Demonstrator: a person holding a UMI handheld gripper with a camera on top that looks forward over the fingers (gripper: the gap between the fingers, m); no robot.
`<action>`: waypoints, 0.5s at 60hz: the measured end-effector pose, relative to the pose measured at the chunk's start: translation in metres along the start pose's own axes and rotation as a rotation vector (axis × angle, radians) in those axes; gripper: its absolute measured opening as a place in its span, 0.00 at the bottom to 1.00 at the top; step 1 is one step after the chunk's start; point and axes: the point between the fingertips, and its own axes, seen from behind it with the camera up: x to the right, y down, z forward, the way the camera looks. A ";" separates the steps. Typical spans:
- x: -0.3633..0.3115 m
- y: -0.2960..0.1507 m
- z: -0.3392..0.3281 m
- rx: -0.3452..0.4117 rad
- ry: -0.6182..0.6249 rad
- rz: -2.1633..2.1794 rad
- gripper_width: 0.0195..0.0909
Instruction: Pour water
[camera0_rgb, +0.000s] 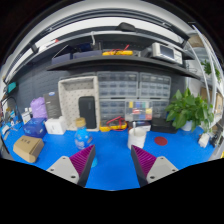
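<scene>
My gripper (112, 163) stands open above the blue table (112, 150), its two magenta pads (84, 162) wide apart with only bare blue surface between them. A small blue and orange bottle (83, 139) stands just beyond the left finger. A white cup (138, 135) stands beyond the right finger, further back. Neither touches the fingers.
A brown cardboard box (28, 148) lies at the left, with a blue container (35, 127) and a purple one (39, 108) behind it. A red disc (161, 141) lies right of the cup. A green plant (187, 108) stands far right. Shelving (125, 95) lines the back.
</scene>
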 end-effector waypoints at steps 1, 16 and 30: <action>-0.025 0.015 0.004 0.000 -0.009 0.002 0.74; -0.121 0.061 0.048 -0.034 -0.109 -0.049 0.75; -0.138 0.055 0.104 -0.017 -0.109 -0.069 0.75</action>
